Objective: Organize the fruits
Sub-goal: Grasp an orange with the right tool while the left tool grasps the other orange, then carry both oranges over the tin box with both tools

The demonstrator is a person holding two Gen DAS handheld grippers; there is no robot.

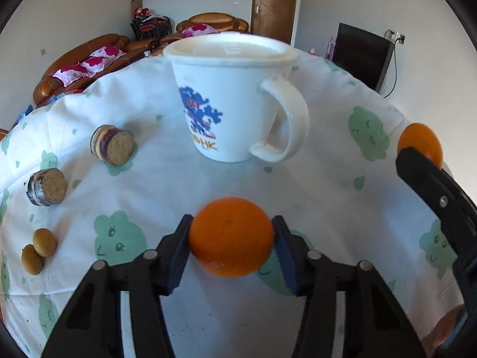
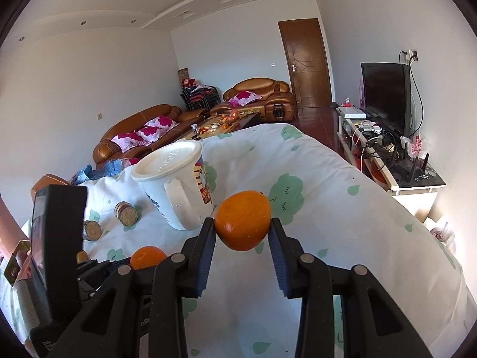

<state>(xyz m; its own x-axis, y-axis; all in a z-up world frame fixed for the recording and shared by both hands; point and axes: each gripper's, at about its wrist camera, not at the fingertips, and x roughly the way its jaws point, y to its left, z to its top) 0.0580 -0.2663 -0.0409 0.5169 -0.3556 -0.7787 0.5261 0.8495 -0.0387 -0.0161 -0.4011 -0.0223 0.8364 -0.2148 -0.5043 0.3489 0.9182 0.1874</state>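
gripping: left gripper [image 1: 231, 238] clamps an orange [image 1: 231, 237] on the cloth, just in front of the mug [image 1: 235, 98]
right gripper [image 2: 242, 232]: clenched on second orange [image 2: 243, 219], lifted, right of mug

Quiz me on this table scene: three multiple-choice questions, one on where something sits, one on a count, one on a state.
1. Seen by the left wrist camera, the cork-topped jars lie where relative to the mug?
A left B right C inside it
2. How many oranges are gripped?
A none B one C two
3. The mug is
A lidded B uncovered C tipped over

A: both jars lie left of the mug.
C: the left gripper clamps one orange, the right gripper another orange.
A: a white lid covers it.
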